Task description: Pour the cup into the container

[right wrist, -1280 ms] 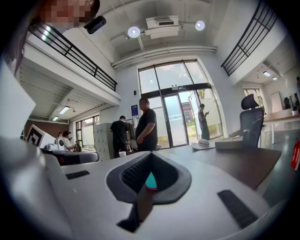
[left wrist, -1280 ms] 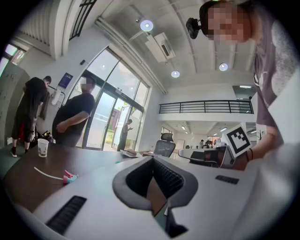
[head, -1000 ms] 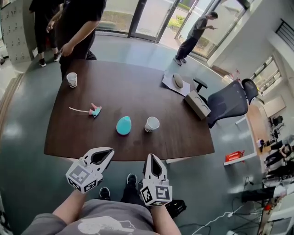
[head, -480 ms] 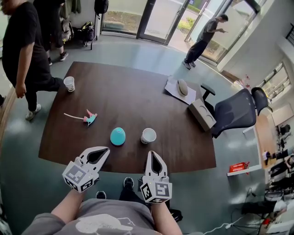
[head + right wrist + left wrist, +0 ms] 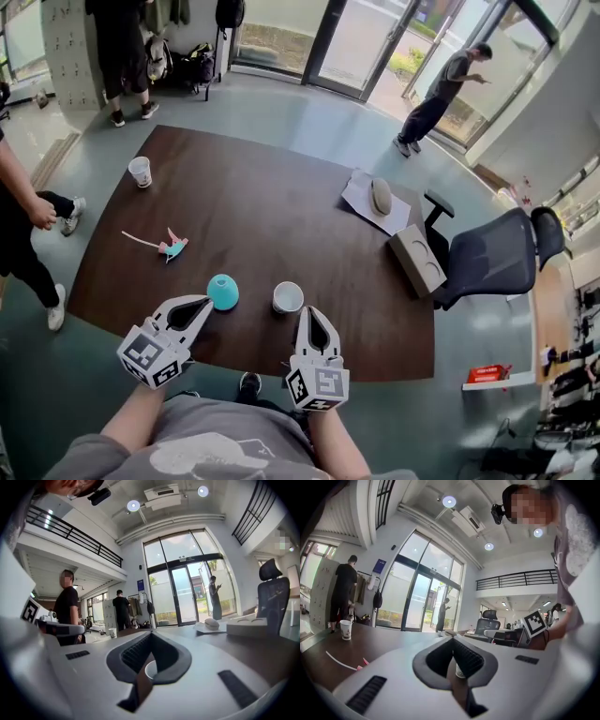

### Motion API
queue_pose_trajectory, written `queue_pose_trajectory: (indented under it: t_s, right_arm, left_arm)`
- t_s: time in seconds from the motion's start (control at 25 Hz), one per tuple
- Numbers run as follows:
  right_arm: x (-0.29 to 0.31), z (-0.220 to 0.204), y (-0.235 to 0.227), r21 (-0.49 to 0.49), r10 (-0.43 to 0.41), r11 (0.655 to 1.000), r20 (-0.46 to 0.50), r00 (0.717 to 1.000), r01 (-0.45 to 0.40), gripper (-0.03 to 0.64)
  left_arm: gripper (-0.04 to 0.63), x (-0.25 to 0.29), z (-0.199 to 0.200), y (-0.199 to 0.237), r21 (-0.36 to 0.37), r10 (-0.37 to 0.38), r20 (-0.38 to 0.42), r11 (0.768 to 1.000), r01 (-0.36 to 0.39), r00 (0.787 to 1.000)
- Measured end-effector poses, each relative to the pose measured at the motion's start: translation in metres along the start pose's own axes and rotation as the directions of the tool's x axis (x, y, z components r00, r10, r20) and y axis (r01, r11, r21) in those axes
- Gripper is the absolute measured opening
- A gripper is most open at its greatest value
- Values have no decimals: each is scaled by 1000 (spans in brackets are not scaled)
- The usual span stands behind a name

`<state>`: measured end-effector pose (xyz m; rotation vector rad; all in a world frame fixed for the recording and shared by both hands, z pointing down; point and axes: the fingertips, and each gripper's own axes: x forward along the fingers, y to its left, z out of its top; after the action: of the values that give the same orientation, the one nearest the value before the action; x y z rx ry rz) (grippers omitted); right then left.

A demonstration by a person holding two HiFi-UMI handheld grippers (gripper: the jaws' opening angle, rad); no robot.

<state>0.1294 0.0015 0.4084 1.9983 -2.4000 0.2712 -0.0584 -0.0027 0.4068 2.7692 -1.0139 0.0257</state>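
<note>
Cup (image 5: 151, 670) half-hidden (behind right claw (image 5: 151, 635))

container (image 5: 222, 292) just left of cup (image 5: 288, 297) | both on table (image 5: 281, 216), near edge | second cup (image 5: 140, 172) at far-left corner | box (image 5: 418, 260) seemingly at right edge

Through the left gripper (image 5: 452, 640) the cup (image 5: 460, 670) is just a pale sliver, the rest is blocked. Same deal with the right gripper (image 5: 151, 635), only a bit of rim peeks out. The pink-and-teal thing (image 5: 170, 247) on the tabletop (image 5: 281, 216) is too small to identify. The person (image 5: 23, 234) at left is cut off by the edge.
</note>
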Motion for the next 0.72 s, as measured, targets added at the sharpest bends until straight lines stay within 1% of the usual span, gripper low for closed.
queue_pose_trajectory:
  t_s: [0.12,0.28,0.36,0.44,0.56,0.72]
  right_arm:
    - [12,0,-10,-12,46,999,2,999,-46,-12]
    - [23,1,-26,-15,97,995,8,995,-97,-12]
    - [26,-2,-32,-19,117,993,-5,993,-117,-12]
    - [27,-12,-33,-37,136,990,-38,990,-137,-12]
    - [26,-25,-31,-55,149,987,-68,986,-153,-12]
    - [20,-30,-29,-42,136,989,-61,989,-139,-12]
  left_arm:
    - [8,7,-6,3,14,57,-9,998,-56,998]
    - [8,13,-12,9,34,136,-23,990,-135,990]
    - [8,13,-13,11,31,170,-25,985,-169,985]
    - [8,12,-14,11,37,197,-28,980,-196,980]
    - [8,8,-19,11,42,221,-38,975,-219,975]
    - [8,-1,-19,8,33,214,-16,976,-214,977]
